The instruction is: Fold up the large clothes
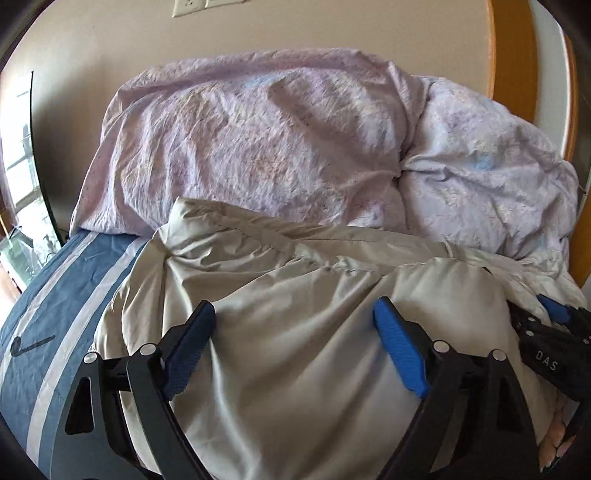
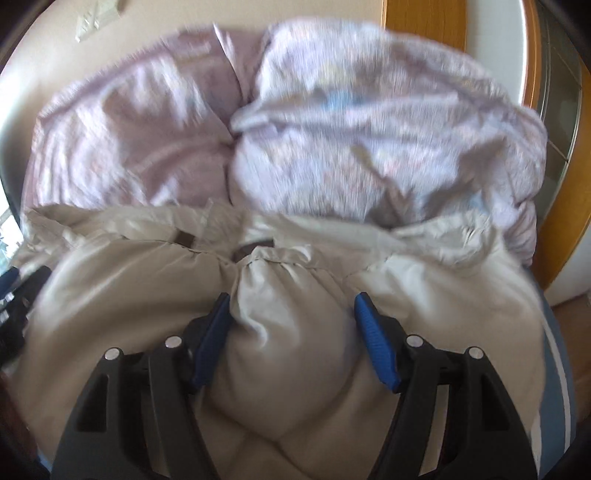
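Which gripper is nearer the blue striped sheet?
Left. The left gripper sits by the sheet; the right gripper is farther across the jacket.

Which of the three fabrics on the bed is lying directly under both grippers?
The puffy beige coat, in front; the lilac duvet is heaped behind it, the blue striped sheet beside it.

Your right wrist view smears the lilac duvet (image 2: 369,122) and wall plate (image 2: 96,20). The beige jacket (image 1: 295,332) runs under both frames' bottom edges. Your right gripper (image 1: 554,332) shows only partly, its jaws unreadable there.
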`<state>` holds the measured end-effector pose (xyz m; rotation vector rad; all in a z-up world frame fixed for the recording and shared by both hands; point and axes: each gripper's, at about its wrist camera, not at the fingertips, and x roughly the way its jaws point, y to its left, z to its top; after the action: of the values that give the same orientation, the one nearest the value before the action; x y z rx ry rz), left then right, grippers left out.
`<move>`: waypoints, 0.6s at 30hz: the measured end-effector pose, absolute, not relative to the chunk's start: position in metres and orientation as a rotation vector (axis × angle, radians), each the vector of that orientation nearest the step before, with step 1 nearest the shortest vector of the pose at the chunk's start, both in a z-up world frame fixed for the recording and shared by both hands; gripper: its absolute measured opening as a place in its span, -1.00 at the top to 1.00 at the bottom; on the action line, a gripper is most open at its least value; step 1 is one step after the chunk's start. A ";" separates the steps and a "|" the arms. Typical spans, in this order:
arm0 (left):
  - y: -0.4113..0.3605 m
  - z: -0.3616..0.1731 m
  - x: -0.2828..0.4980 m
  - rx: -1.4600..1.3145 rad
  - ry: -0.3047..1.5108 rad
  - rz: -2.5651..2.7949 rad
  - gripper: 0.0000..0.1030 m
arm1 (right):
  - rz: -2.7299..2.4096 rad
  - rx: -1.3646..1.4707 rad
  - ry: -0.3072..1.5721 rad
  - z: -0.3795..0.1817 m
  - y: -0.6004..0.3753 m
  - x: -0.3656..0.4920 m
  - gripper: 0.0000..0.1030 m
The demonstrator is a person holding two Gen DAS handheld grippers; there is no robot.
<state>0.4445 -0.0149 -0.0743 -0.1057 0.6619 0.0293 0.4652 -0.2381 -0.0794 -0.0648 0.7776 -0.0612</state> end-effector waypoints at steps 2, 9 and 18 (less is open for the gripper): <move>-0.006 -0.082 0.453 -0.129 0.678 0.057 -0.73 | -0.072 -0.068 0.786 -0.089 -0.240 0.472 -0.33; -0.004 -0.097 0.468 -0.104 0.682 0.098 -0.74 | -0.093 -0.058 0.823 -0.110 -0.243 0.489 -0.43; -0.008 -0.109 0.476 -0.083 0.695 0.120 -0.74 | -0.111 -0.064 0.814 -0.117 -0.244 0.492 -0.44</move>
<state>0.4764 -0.0083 -0.1089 -0.0832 0.6955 0.1202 0.4915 -0.2435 -0.1166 -0.0641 0.8137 -0.1107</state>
